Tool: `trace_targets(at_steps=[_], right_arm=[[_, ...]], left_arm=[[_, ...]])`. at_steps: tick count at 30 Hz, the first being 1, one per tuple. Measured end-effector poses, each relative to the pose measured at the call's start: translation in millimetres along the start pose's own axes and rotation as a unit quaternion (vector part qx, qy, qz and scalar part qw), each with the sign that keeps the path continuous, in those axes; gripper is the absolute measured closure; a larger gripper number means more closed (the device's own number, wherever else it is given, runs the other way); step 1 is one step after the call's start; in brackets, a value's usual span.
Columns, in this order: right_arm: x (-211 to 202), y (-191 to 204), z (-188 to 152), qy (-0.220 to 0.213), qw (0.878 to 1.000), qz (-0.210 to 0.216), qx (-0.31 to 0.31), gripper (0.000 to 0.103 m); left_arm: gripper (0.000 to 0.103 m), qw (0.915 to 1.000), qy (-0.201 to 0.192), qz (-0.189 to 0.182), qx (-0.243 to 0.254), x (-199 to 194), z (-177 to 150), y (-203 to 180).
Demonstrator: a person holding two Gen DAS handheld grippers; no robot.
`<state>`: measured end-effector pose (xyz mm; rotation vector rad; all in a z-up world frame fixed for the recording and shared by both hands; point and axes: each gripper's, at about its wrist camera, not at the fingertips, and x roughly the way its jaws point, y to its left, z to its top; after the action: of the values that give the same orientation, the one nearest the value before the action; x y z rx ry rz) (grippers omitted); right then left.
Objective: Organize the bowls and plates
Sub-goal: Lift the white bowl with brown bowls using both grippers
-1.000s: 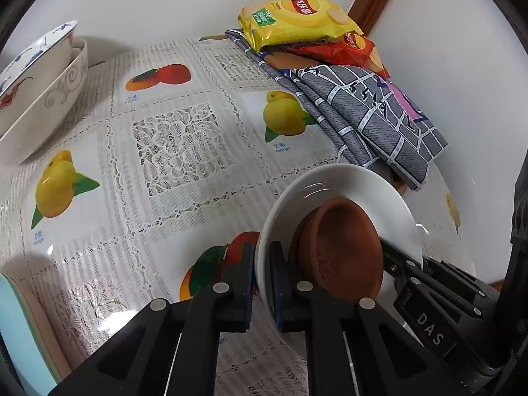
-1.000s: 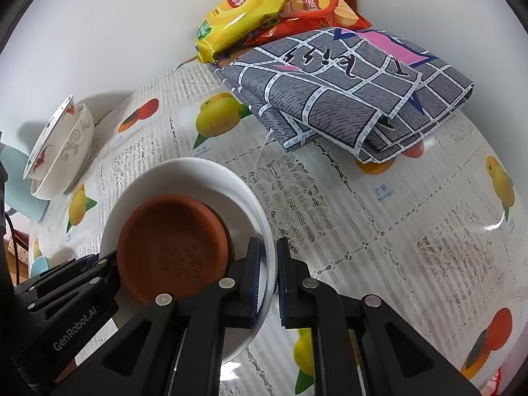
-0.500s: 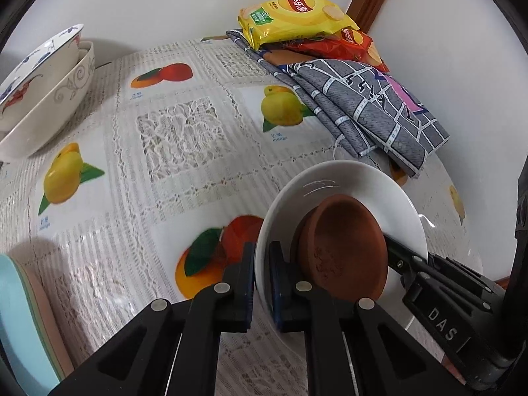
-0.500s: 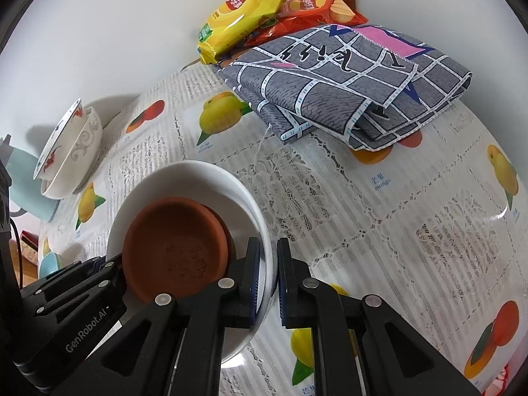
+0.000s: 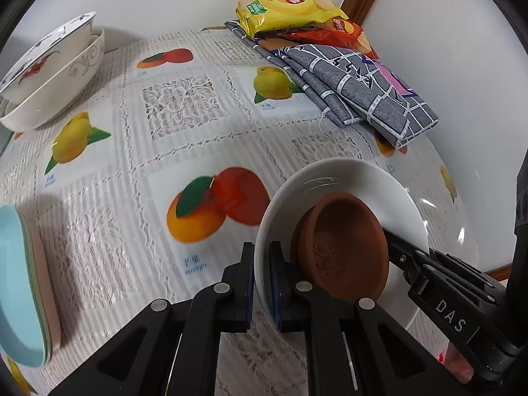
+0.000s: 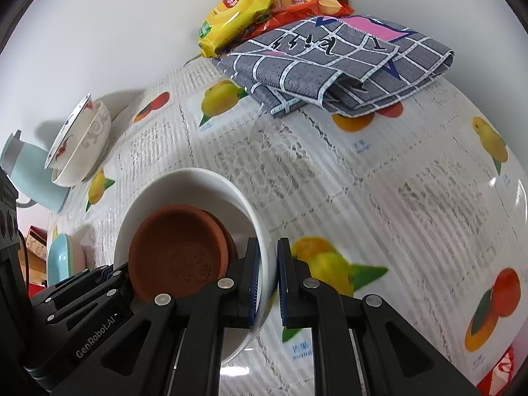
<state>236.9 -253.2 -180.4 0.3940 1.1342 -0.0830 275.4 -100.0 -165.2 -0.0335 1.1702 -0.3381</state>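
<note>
A white bowl with a brown clay saucer inside is held above the table by both grippers. My left gripper is shut on its left rim. My right gripper is shut on its right rim; bowl and saucer also show in the right wrist view. Two stacked patterned bowls stand at the far left, also in the right wrist view. A stack of light blue and pink plates lies at the near left, also in the right wrist view.
A folded grey checked cloth and chip bags lie at the far right by the wall. A light blue jug stands behind the stacked bowls. The table wears a fruit-print cloth.
Both grippers have lifted the white bowl with the saucer and carried it back toward the near side; the table looks farther below. The grip on both rims is unchanged.
</note>
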Motion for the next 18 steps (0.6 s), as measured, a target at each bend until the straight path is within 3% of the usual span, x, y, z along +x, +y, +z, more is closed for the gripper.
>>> trace_targets(at_steps=[18], right_arm=[[-28,19,-18,-0.010,1.000,0.015,-0.010,0.092]], left_arm=[[0.094,0.9997,-0.022,0.003,-0.011,-40,-17,7]])
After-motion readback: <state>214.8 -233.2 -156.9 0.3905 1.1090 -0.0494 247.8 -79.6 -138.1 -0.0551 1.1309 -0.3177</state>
